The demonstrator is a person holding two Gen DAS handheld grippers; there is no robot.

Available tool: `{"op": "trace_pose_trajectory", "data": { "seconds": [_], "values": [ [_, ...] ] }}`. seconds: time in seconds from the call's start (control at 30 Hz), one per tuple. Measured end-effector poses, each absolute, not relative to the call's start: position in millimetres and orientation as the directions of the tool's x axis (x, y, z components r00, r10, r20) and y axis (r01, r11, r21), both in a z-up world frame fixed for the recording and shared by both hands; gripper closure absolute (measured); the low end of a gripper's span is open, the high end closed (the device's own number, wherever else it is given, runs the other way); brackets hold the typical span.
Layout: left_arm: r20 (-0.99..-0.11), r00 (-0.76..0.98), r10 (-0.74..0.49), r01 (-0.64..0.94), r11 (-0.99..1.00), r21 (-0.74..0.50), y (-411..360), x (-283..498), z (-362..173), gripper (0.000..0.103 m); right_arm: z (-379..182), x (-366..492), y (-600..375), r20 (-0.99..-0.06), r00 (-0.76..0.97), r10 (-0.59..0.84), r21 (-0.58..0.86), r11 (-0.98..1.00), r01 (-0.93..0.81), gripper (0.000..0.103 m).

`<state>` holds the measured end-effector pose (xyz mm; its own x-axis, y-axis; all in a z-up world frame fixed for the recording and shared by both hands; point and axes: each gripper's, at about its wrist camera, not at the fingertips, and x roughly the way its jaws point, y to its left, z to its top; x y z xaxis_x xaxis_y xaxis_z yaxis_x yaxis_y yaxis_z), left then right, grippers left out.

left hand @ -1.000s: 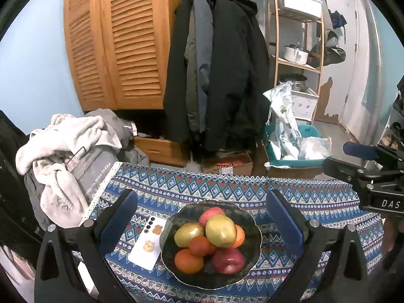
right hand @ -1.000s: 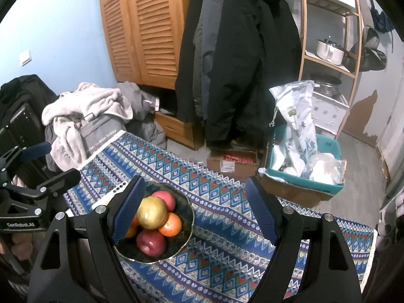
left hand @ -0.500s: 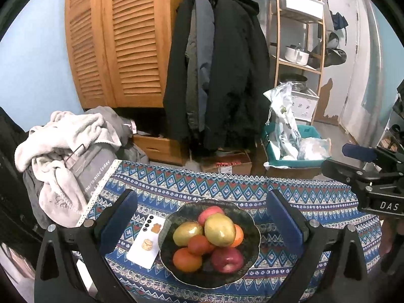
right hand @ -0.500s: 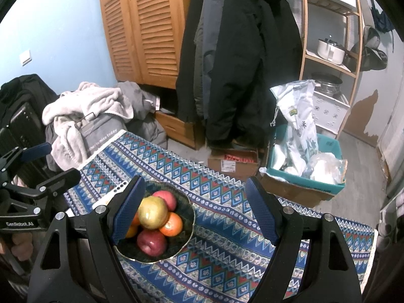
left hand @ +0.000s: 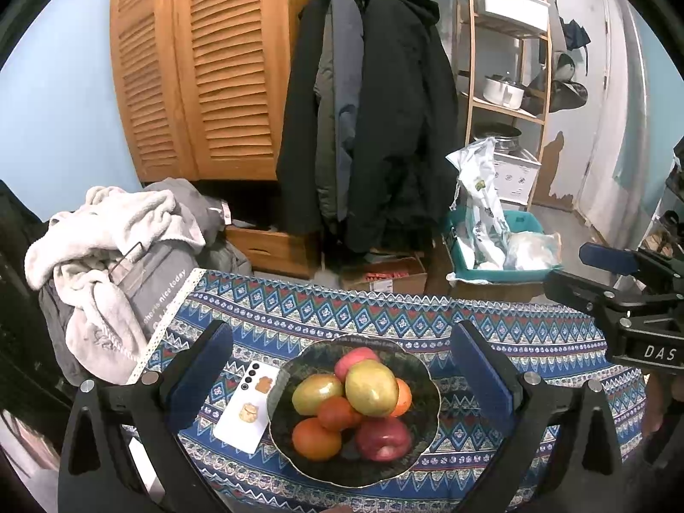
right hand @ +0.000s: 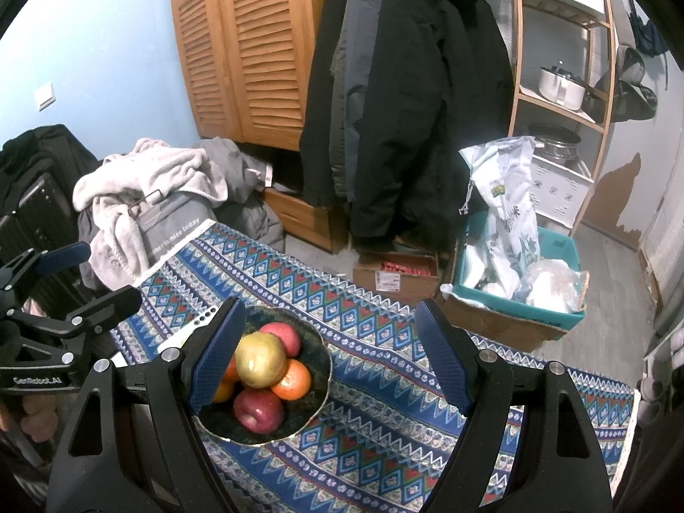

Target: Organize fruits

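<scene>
A dark scalloped bowl sits on the patterned blue tablecloth, piled with fruit: a yellow-green mango on top, a second mango, oranges and red apples. My left gripper hovers open above and in front of the bowl, its blue pads either side of the pile and apart from it. In the right wrist view the bowl lies low left; my right gripper is open and empty, its left pad covering part of the fruit.
A white phone lies just left of the bowl. Clothes are heaped past the table's left end. Behind the table stand coats, a louvred wardrobe, a cardboard box and a teal bin.
</scene>
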<state>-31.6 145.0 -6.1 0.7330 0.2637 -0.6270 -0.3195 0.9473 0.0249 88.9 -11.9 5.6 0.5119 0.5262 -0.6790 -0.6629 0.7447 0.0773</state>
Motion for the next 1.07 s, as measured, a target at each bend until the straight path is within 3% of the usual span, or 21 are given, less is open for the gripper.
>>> {"op": "trace_pose_trajectory", "data": {
  "seconds": [1.07],
  "values": [
    [-0.637,0.728,0.254,-0.317,0.948,0.017,145.5,-32.6,-7.2,0.001,6.2,88.4,-11.8,-0.679,0.515,0.523,0.072,0.746,-0.662,0.023]
  ]
}}
